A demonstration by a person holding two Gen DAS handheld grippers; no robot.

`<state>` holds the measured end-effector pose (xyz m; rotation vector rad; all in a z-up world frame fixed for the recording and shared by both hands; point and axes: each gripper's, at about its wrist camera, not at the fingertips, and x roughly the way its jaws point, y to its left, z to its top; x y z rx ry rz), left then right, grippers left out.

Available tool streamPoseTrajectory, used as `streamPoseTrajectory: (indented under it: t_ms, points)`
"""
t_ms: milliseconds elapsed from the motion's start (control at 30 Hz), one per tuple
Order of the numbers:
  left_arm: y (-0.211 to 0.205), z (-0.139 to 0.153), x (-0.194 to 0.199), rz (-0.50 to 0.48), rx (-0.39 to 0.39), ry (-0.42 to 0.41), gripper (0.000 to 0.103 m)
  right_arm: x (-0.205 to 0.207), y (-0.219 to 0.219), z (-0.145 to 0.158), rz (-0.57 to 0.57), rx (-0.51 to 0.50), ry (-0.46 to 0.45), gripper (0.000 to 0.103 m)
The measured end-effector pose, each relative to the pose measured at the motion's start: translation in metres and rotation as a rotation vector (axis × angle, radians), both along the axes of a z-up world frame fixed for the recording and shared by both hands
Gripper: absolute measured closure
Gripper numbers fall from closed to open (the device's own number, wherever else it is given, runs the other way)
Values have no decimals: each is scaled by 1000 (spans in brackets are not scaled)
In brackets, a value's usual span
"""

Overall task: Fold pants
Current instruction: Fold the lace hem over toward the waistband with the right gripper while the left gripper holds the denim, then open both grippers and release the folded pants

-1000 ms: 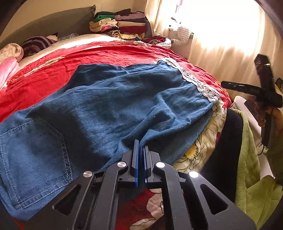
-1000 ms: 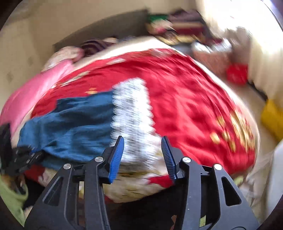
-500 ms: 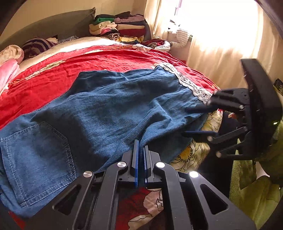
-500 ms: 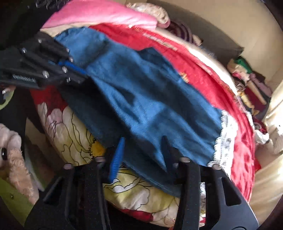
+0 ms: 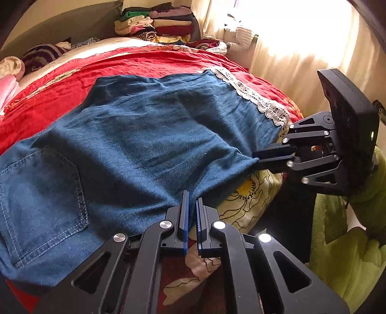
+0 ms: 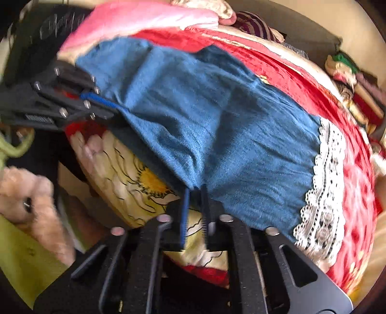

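Blue denim pants [image 5: 144, 135] with a white lace hem [image 5: 253, 96] lie spread over a red bedspread. My left gripper [image 5: 192, 198] is shut on the pants' near edge, close to the back pocket [image 5: 43, 193]. My right gripper [image 6: 195, 190] grips the same near edge further toward the lace hem [image 6: 325, 181]. Its jaws are opening slightly, with the denim fold still pinched between the pads. The left wrist view has the right gripper [image 5: 257, 161] at the right, and the right wrist view has the left gripper [image 6: 113, 107] at the left.
The red bedspread [image 5: 60, 96] covers the bed over a floral quilt [image 5: 246, 193] that hangs off the near side. Folded clothes [image 5: 156, 24] are stacked at the far end. A pink blanket [image 6: 144, 19], green fabric [image 5: 349, 253] and a plush toy [image 6: 29, 193] lie nearby.
The right gripper swung in from the right, rolled over and closed on the pants' near edge by the lace hem. The left gripper kept its grip and place.
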<state>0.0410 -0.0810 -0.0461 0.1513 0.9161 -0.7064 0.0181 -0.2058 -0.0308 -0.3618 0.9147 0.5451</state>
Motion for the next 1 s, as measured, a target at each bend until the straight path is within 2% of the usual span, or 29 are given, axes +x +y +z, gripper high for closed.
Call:
streamPoseTrajectory:
  t_ms: [67,100,167,300,367,500,567,633,700,767,833,900,933,967,1000]
  points:
    - [6,5,-1,12,-15,0,93,-4,-19,15,-53,89,-21,69]
    - [9,8,-3,17,-27,0,91,-4,-28,20,-82,114,-39,66]
    - [21,19,-8,41,-55,-16,78,-5,-58,35,-197,190,-83,64]
    - [57,42,-13,141,-82,-69,73,2,-94,41,-354,230,-103,62]
    - [84,52,-12,229,-91,-89,57,7,-102,34,-415,247,-74,60]
    - [138,58,-10,414,-98,-91,52,25,-103,16,-459,217,-19,54]
    - [168,56,-9,528,-104,-78,42,32,-105,2,-481,191,20,53]
    - [187,51,-7,606,-94,-71,37,31,-105,-3,-480,202,20,49]
    - [202,40,-1,656,-118,-24,37,28,-104,-2,-471,209,13,46]
    - [205,33,5,664,-145,7,37,26,-106,-3,-471,218,15,46]
    - [201,24,13,677,-126,22,37,25,-105,-4,-472,223,15,46]
    - [191,20,20,678,-78,-1,37,25,-104,-4,-469,219,15,45]
    - [187,18,22,680,-52,-18,44,26,-104,-4,-467,215,14,44]
    - [182,18,23,681,-11,-45,66,26,-104,-4,-466,212,13,44]
    - [177,20,22,681,27,-77,72,26,-103,-4,-466,210,13,44]
